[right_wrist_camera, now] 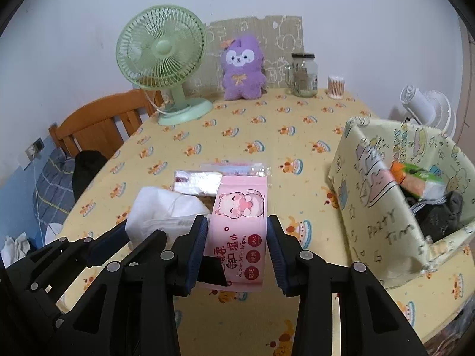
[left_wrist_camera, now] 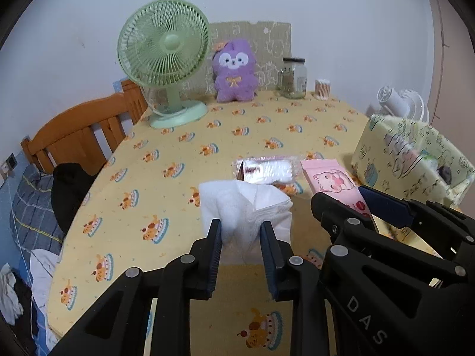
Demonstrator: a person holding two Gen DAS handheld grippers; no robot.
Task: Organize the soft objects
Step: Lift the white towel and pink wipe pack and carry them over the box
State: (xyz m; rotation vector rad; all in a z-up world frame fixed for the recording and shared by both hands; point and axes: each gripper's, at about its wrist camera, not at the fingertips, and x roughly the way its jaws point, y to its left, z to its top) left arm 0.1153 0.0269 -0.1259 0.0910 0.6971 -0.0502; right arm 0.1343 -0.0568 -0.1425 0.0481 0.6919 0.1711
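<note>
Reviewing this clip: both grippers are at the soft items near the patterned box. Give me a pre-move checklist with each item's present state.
1. Left gripper has the white tissue pack between its fingers: ok, the pack bulges where it is pinched.
2. Right gripper straddles the pink wipes pack: ok.
3. Right gripper firmly clamped on the wipes: cannot tell; the fingers sit at the pack's edges.
4. Patterned storage box is open on top: ok.
5. Room left in the box: cannot tell; a green-orange packet and a dark item already lie inside.
6. Silver packet lies apart from both grippers: ok.
</note>
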